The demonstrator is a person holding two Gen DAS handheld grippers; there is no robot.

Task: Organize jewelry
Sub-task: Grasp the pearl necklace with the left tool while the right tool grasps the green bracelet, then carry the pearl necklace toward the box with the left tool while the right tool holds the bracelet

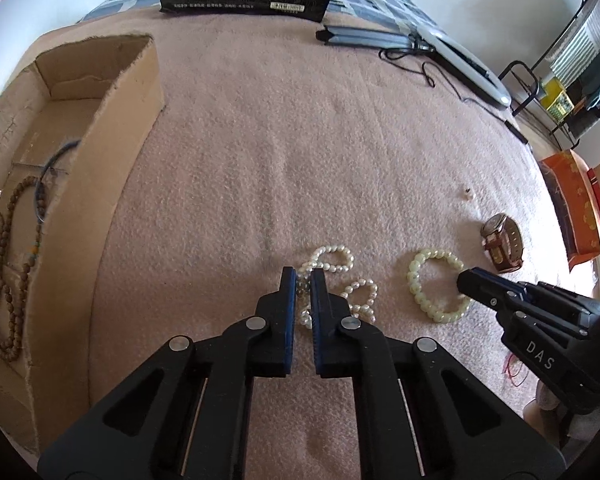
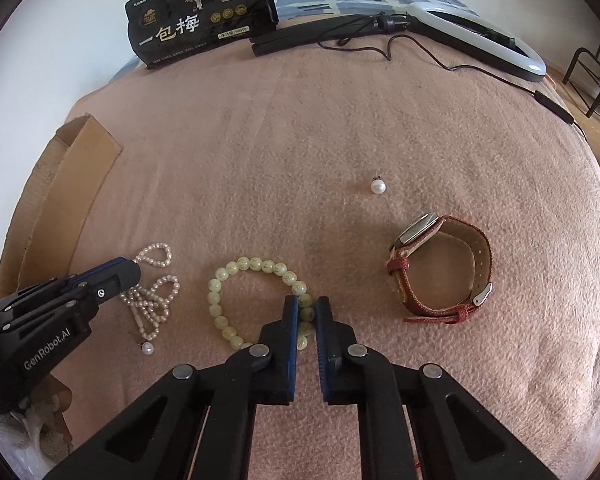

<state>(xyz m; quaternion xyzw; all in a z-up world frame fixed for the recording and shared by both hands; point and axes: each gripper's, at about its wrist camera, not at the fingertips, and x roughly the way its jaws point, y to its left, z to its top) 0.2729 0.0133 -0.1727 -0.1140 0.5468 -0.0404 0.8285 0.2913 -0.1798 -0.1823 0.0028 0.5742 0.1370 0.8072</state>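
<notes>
The left gripper (image 1: 303,276) was down on the pink blanket (image 1: 260,152) with its fingers nearly together and clamped on a bunched strand of the pearl necklace (image 1: 340,284), whose loops spread out just past the fingertips. Beside the necklace, on the side away from the cardboard box (image 1: 112,168), lay the pale green bead bracelet (image 2: 256,300). The right gripper (image 2: 307,304) had its fingers drawn close around the near edge of that bracelet, with beads showing in the narrow gap between them; whether the pads actually pressed the beads could not be told. Beyond the bracelet, farther again from the box, the wristwatch (image 2: 440,268) rested on its side with its reddish strap looped. A single pearl earring (image 2: 378,186) sat on the blanket behind the watch, well apart from the bracelet. Inside the box lay a string of brown wooden beads (image 1: 8,264) and a thin blue ring (image 1: 46,176). Far behind the necklace stood a black snack bag (image 2: 200,12), with a ring light (image 2: 480,36) lying beside it.
</notes>
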